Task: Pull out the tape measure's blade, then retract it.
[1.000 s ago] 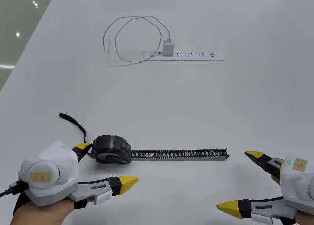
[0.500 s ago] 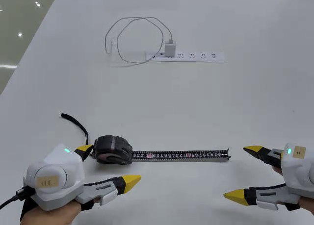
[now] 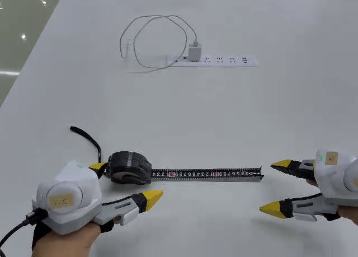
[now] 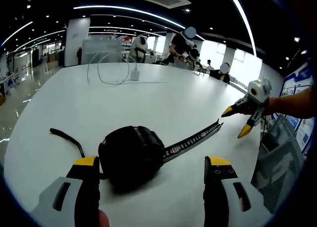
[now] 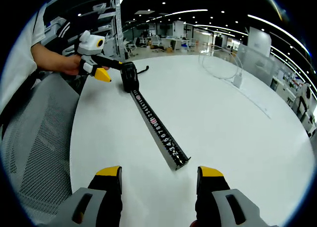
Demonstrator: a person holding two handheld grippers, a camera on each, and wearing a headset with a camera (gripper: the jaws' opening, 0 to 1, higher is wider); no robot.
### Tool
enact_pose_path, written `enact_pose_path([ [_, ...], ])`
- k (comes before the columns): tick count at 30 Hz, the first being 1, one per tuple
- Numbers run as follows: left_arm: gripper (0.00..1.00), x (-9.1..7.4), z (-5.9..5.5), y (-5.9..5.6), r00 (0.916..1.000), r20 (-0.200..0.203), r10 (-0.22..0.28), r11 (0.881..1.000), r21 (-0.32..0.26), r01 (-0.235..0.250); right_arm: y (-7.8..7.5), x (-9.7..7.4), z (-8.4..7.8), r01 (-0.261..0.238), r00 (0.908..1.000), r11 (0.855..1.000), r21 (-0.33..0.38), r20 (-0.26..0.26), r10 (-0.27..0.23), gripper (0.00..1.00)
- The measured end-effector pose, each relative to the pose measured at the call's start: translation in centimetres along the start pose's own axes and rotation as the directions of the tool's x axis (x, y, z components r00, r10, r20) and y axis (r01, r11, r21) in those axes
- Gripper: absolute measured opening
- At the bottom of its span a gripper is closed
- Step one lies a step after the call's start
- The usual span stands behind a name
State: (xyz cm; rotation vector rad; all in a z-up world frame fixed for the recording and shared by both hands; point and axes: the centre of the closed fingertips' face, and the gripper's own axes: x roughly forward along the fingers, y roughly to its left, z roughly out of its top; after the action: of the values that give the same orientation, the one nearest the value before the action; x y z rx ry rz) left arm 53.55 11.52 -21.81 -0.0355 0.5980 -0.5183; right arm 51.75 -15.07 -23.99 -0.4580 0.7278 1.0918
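Observation:
A black tape measure case [image 3: 129, 167] lies on the white table with its blade [image 3: 207, 174] drawn out to the right, the blade's end hook [image 3: 260, 175] resting on the surface. A black wrist strap [image 3: 85, 138] trails off to the case's left. My left gripper [image 3: 124, 183] is open, its yellow-tipped jaws on either side of the case [image 4: 132, 153] without closing on it. My right gripper [image 3: 278, 186] is open just right of the blade's end [image 5: 180, 161], a short gap away. The left gripper [image 5: 102, 68] also appears far up the right gripper view beside the case [image 5: 129, 72].
A white power strip [image 3: 215, 60] with a plugged-in charger [image 3: 194, 52] and a looped white cable [image 3: 150, 41] lies at the far side of the table. The table's left edge [image 3: 33, 50] drops to a shiny floor. People stand in the background [image 4: 184, 41].
My right gripper has moved left and slightly up, closer to the blade's end. My left gripper has shifted a little right along the case. The tape measure and blade stay put.

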Motion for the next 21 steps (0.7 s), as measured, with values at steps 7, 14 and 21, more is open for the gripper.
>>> enact_pose_path([
  [7, 0.85, 0.4, 0.1, 0.0, 0.9991, 0.004, 0.043, 0.999, -0.023, -0.043, -1.0, 0.2, 0.0, -0.024, 0.9995, 0.999, -0.034, -0.023, 0.023, 0.51],
  [14, 0.80, 0.6, 0.0, 0.6, 0.9959, -0.002, 0.090, 0.995, -0.033, -0.090, -1.4, 0.7, 0.1, -0.058, 0.9972, 0.996, -0.073, -0.051, 0.055, 0.45],
  [21, 0.78, 1.0, 0.1, 0.8, 0.9913, -0.004, 0.131, 0.990, -0.056, -0.132, -2.0, 1.1, 0.4, -0.077, 0.9953, 0.993, -0.090, -0.065, 0.071, 0.43],
])
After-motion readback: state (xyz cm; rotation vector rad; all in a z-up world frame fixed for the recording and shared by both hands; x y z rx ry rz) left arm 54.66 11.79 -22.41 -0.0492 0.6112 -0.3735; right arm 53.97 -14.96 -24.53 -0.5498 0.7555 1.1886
